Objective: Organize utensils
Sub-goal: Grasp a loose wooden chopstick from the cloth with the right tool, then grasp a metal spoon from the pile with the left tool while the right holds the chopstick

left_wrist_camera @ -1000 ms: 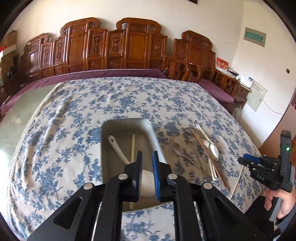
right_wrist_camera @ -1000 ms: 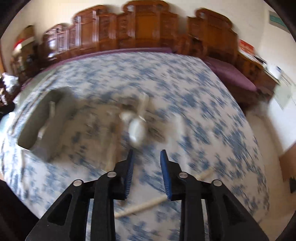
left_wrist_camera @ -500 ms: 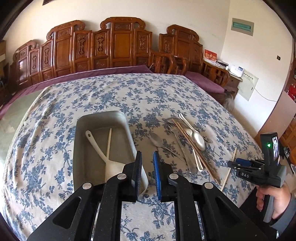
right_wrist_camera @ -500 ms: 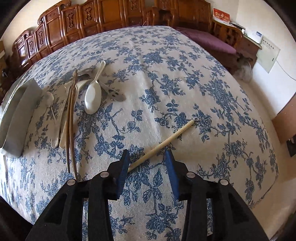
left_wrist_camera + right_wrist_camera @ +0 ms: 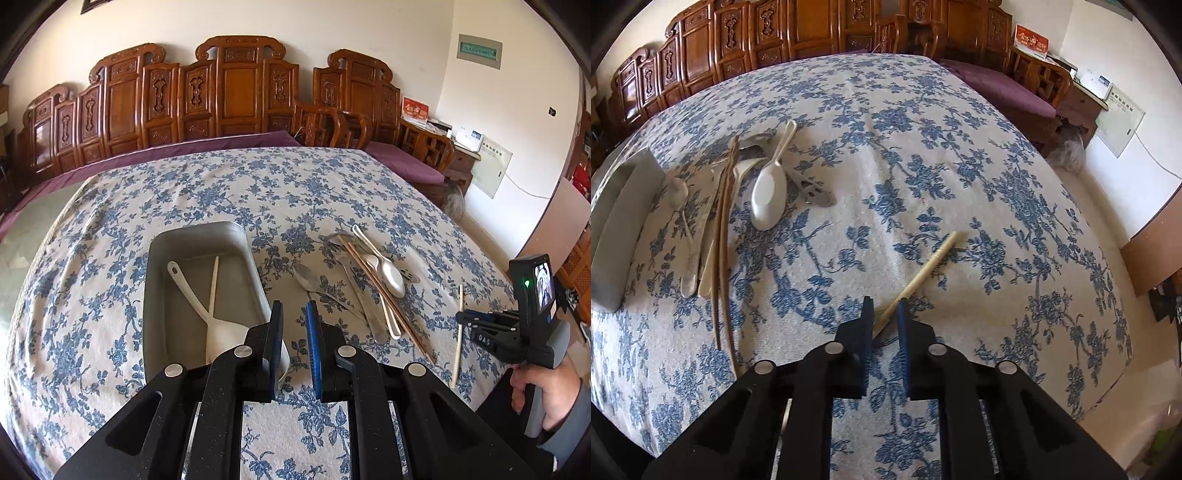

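A grey tray [image 5: 192, 236] on the floral tablecloth holds a white spoon [image 5: 221, 334] and a pale chopstick [image 5: 213, 284]. My left gripper [image 5: 294, 325] hovers open and empty over the tray's near right corner. Right of the tray lies a pile of metal spoons [image 5: 308, 277], a white spoon [image 5: 769, 195] and brown chopsticks [image 5: 724, 221]. A single pale chopstick [image 5: 923, 273] lies apart on the cloth. My right gripper [image 5: 884, 325] is low over its near end, jaws slightly apart on either side of it, not clamped. It also shows in the left wrist view [image 5: 466, 317].
The tray's side [image 5: 617, 229] shows at the left edge of the right wrist view. The table's near and right edges drop off close to the right gripper. Carved wooden chairs [image 5: 229, 96] line the far wall.
My right gripper has come down and forward onto the lone chopstick's near end and its jaws have narrowed around it. My left gripper has drifted slightly back and right.
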The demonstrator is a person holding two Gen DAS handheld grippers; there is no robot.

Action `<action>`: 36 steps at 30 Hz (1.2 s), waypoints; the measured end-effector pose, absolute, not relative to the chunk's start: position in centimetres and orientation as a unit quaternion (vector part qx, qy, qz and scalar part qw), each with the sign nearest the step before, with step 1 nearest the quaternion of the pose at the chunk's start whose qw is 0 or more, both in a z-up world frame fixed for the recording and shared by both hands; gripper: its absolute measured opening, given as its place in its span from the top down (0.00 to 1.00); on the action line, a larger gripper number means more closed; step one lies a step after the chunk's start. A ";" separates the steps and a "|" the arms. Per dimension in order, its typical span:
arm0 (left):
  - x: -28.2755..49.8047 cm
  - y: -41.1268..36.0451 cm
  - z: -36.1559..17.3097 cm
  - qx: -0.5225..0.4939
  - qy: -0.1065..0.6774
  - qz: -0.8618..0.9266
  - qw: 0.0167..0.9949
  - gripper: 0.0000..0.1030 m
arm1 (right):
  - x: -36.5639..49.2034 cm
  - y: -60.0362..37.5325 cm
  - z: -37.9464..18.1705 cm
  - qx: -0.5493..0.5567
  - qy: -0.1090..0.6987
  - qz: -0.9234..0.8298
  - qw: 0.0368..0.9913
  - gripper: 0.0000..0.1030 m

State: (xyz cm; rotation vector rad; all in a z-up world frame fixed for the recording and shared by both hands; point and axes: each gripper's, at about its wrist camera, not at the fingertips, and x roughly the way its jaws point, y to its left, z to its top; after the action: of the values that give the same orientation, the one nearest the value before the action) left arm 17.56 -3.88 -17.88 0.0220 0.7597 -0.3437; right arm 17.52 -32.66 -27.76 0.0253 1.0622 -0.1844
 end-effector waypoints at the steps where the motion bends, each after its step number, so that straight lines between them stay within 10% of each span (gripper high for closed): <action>1: 17.6 -3.9 -17.9 0.010 0.369 -0.167 0.914 0.89 | 17.6 -32.9 -27.7 0.015 0.505 -0.088 0.858 0.91; 19: 17.5 -6.0 -18.5 0.029 0.369 -0.174 0.912 0.89 | 17.2 -34.3 -26.6 0.053 0.495 -0.080 0.863 0.99; 29: 16.9 -6.2 -18.2 0.033 0.365 -0.182 0.912 0.89 | 16.2 -33.1 -27.8 0.046 0.512 -0.104 0.852 0.77; 36: 16.7 -6.2 -17.9 0.031 0.361 -0.185 0.913 0.89 | 16.4 -32.8 -27.8 0.027 0.512 -0.101 0.853 0.95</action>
State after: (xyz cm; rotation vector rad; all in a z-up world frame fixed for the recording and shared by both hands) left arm 16.70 -6.24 -17.95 0.0645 0.7440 -0.3817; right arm 16.35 -32.81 -27.77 0.0558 1.0777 -0.2131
